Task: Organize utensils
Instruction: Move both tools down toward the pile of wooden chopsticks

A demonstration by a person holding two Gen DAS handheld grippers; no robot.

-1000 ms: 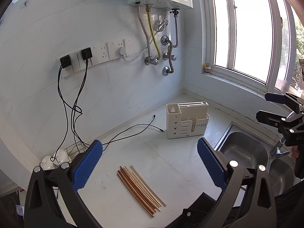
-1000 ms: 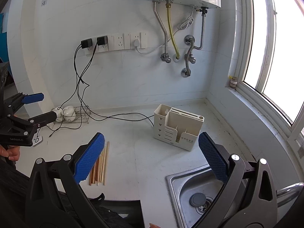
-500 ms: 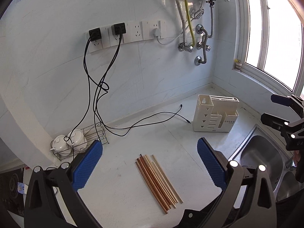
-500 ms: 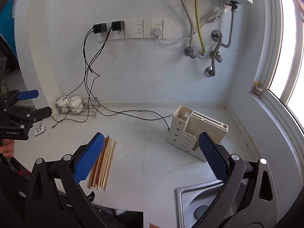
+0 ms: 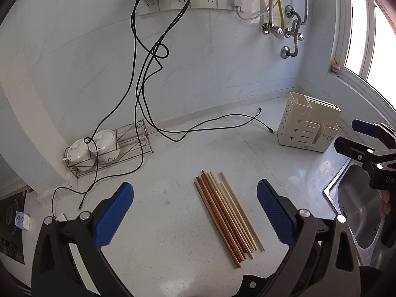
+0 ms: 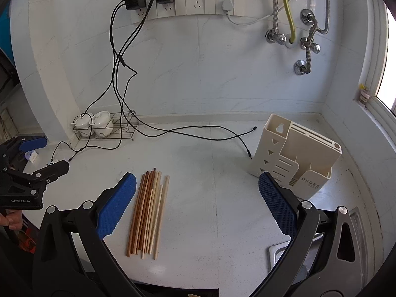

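Wooden chopsticks (image 5: 227,217) lie bundled on the pale counter (image 5: 173,222), well apart from the cream utensil holder (image 5: 309,126). Both the left hand-held gripper (image 5: 195,210) and right hand-held gripper (image 6: 198,203) hover spread, empty. Black cables (image 5: 198,128) trail nearby.

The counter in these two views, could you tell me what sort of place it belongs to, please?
Most likely a home kitchen: a steel sink is set into the white counter, a bundle of chopsticks lies near a cream utensil holder, and two lidded white pots sit in a wire rack.
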